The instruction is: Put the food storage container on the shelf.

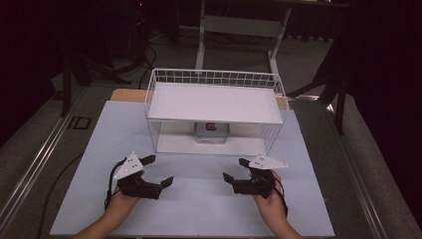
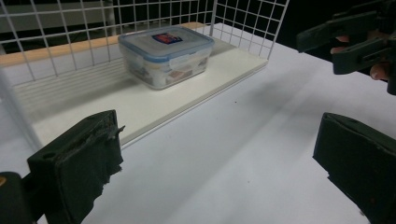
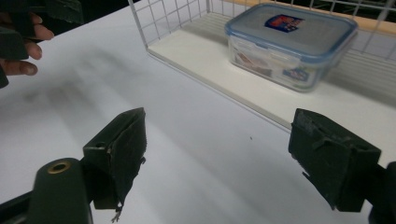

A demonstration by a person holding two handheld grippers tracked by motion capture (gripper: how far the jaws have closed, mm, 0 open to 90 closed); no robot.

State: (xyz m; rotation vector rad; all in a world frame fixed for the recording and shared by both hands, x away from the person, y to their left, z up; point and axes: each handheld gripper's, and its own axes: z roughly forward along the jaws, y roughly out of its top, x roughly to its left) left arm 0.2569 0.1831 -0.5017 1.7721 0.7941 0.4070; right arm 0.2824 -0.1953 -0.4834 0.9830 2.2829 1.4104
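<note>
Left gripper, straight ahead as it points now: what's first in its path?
Probably bare table, then the front edge of the rack's white lower shelf. The left gripper is open and aims right of the lidded container; depth unclear.

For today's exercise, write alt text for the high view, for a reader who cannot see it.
A clear lidded container sits on the lower level of a white wire shelf. Nearer the camera, the left gripper and right gripper hover open over the white table.

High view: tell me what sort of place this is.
Probably a lab or recording workspace, not a home. A white table stands in a dark room with a wire rack sheltering a clear food container, bare table legs behind, and a hand-held tool in each hand, left and right.
</note>
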